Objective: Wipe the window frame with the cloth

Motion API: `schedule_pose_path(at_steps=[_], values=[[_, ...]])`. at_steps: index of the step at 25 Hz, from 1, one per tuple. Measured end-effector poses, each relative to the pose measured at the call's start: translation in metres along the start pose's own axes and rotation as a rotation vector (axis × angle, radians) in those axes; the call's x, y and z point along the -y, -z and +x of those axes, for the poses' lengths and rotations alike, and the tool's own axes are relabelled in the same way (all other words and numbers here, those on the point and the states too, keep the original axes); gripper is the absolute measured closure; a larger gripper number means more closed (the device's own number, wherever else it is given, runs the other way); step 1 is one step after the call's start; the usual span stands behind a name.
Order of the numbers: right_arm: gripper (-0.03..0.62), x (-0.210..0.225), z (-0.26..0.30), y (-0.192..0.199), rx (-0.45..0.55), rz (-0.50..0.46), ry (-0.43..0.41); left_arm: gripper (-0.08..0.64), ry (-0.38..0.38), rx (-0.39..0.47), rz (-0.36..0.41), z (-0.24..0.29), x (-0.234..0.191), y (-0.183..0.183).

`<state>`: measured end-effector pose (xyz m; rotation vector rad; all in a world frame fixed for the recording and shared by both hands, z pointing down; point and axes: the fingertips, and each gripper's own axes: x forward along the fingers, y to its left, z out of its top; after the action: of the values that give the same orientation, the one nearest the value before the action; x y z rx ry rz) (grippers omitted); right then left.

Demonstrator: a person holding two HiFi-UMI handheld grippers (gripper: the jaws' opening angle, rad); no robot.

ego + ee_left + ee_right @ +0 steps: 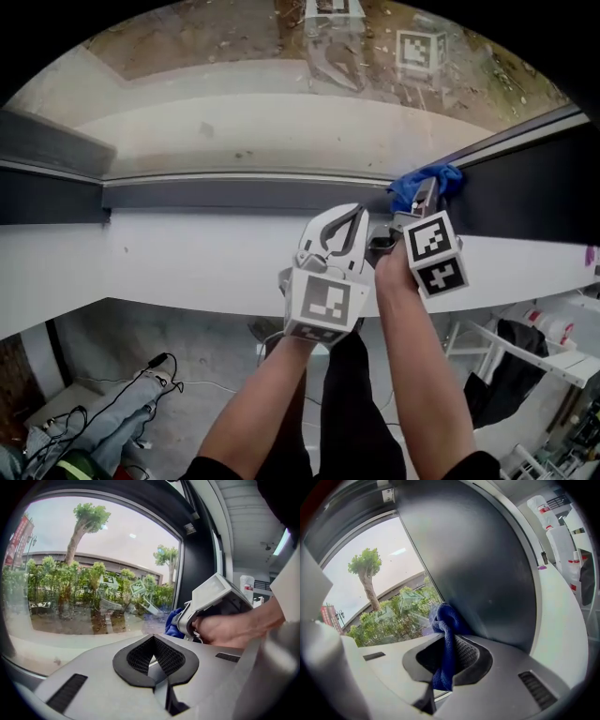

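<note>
"Holding what, the right gripper?"

"Blue cloth. Jaws clamped on it approx mid-length; bunched end sticks out fwd, short tail hangs below the jaws."

"Where's the cloth vs. the window frame?"

"Btm right corner, where the dark btm rail meets the dark upright panel. Bunched end touches the panel, just beside the glass."

"Left gripper?"

"Jaws together, nothing btwn them. It's over the white sill, just left of the right gripper, tips pointing twd the btm rail; can't tell if they touch it."

"Right hand?"

"Wrapped round its gripper's handle, seen from the left gripper view; the cloth shows as a blue bit just beyond it."

"Outside?"

"Tall tree & a hedge past the glass, pale pavement nearer the window. A square-marker reflection shows in the pane."

"Under the sill?"

"Grey floor w/ black cables at the left."
</note>
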<state>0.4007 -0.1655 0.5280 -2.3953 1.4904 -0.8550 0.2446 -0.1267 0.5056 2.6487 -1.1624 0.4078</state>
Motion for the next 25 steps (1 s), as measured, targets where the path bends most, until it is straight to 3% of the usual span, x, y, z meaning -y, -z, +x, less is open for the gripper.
schedule_pose_path(at_steps=[10, 19, 22, 25], values=[[0.563, -0.006, -0.006, -0.01, 0.019, -0.001, -0.012, 0.557, 0.039, 0.043, 0.018, -0.011, 0.01, -0.016], [0.563, -0.017, -0.01, -0.022, 0.057, 0.035, -0.012, 0.557, 0.101, 0.014, 0.058, -0.031, 0.014, -0.014], [0.563, -0.015, -0.011, -0.023, 0.064, 0.071, -0.008, 0.557, 0.079, 0.031, 0.066, -0.037, 0.014, -0.017], [0.563, -0.015, -0.014, -0.027, 0.069, 0.119, 0.006, 0.557, 0.094, -0.012, 0.111, -0.046, 0.016, -0.017]])
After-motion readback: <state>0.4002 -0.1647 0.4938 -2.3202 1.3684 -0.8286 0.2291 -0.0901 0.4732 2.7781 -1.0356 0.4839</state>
